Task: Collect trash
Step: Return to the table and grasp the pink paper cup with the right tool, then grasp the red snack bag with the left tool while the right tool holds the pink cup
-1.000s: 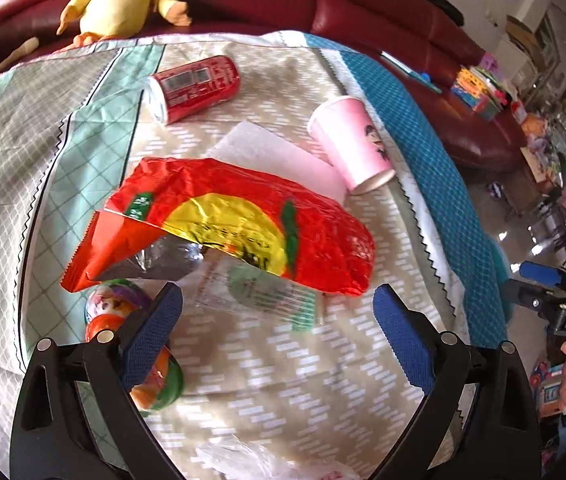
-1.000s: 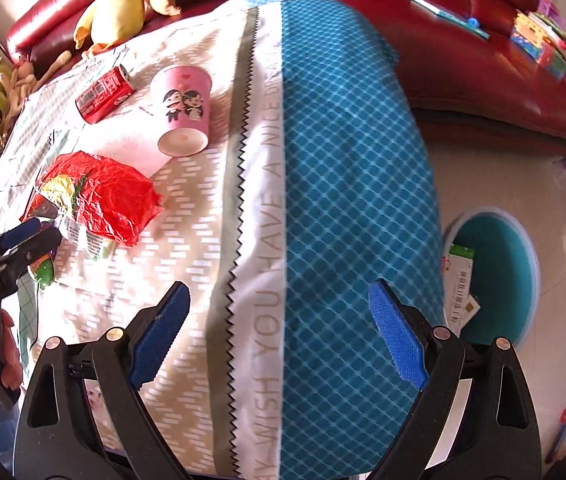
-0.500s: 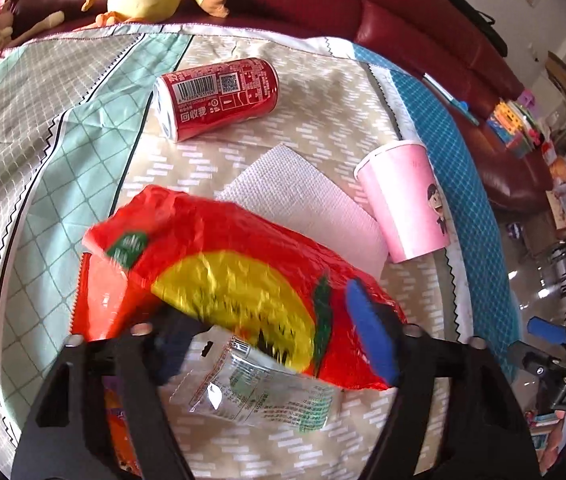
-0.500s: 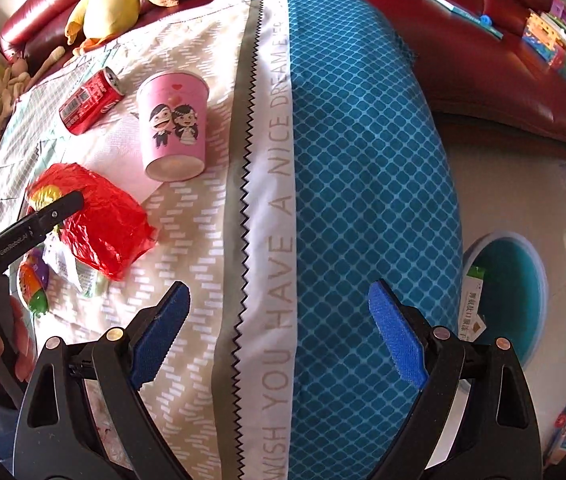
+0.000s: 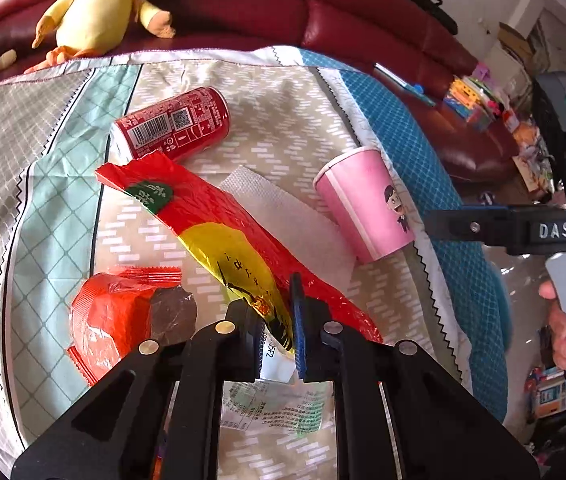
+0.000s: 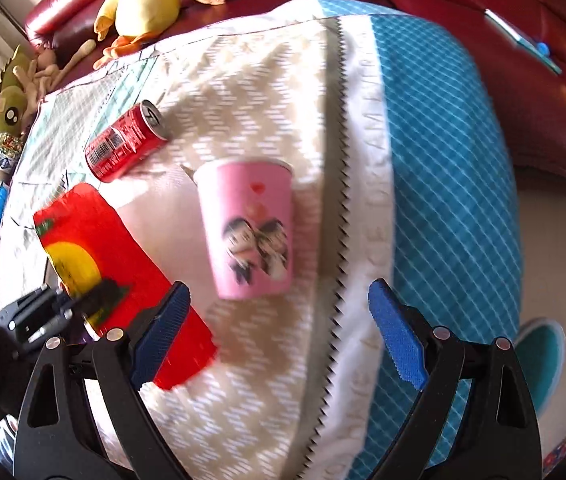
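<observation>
Left claw (image 5: 277, 326) pinches the red snack bag (image 5: 219, 236); right claw (image 6: 279, 334) gapes wide, pink cup (image 6: 249, 230) just ahead.

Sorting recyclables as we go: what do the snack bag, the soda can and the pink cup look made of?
Red snack bag: glossy crinkled plastic film, probably foil-lined, judging by its sharp creases and glare.
Red soda can: metal, likely aluminium, with a printed shiny wall and silvery end.
Pink cup: looks like matte printed paper with a rolled rim.
</observation>
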### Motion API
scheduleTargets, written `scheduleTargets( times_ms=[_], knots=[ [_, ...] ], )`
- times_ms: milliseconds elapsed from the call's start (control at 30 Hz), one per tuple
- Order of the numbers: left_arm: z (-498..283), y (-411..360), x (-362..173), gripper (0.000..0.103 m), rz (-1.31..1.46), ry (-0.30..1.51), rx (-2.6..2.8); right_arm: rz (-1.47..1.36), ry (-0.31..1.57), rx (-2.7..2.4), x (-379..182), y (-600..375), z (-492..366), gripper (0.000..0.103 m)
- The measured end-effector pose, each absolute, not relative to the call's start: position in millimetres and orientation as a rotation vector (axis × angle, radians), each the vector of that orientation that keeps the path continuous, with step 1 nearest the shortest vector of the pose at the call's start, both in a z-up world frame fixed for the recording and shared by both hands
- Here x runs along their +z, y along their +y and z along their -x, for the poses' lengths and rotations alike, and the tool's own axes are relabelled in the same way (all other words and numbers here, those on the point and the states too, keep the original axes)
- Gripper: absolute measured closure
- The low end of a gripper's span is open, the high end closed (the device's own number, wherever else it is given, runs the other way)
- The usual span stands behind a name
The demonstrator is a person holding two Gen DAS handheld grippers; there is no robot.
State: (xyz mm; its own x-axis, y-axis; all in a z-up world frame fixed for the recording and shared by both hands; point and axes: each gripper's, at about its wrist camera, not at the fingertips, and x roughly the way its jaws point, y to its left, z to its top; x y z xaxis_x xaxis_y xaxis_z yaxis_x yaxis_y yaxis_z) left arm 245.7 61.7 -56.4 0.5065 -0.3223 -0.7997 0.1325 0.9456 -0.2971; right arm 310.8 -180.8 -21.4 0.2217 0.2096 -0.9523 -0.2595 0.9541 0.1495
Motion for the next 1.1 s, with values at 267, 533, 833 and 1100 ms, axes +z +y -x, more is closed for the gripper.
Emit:
scheduleTargets(
  times_ms=[267, 533, 833, 1100],
  knots=[
    [-249.8, 71.5, -68.8, 0.086, 0.238, 1.036, -0.277, 0.076, 1.389, 0.348, -55.5, -148.0, -339.3, 0.028],
    [-241.5, 65.9, -57.1, 0.092, 0.246, 1.014, -0.284, 0.058, 1.344, 0.358, -46.0, -155.7, -324.7, 0.047],
    [-214.9, 39.5, 3.3, 0.096, 0.208, 0.893, -0.349, -0.002, 1.245, 0.331, 3.7, -208.6, -280.8, 0.046],
    [-188.0, -15.9, 13.3, 0.096, 0.165, 0.911, -0.516, -0.052, 1.197, 0.302, 23.2, -260.6, -232.3, 0.046]
  ],
)
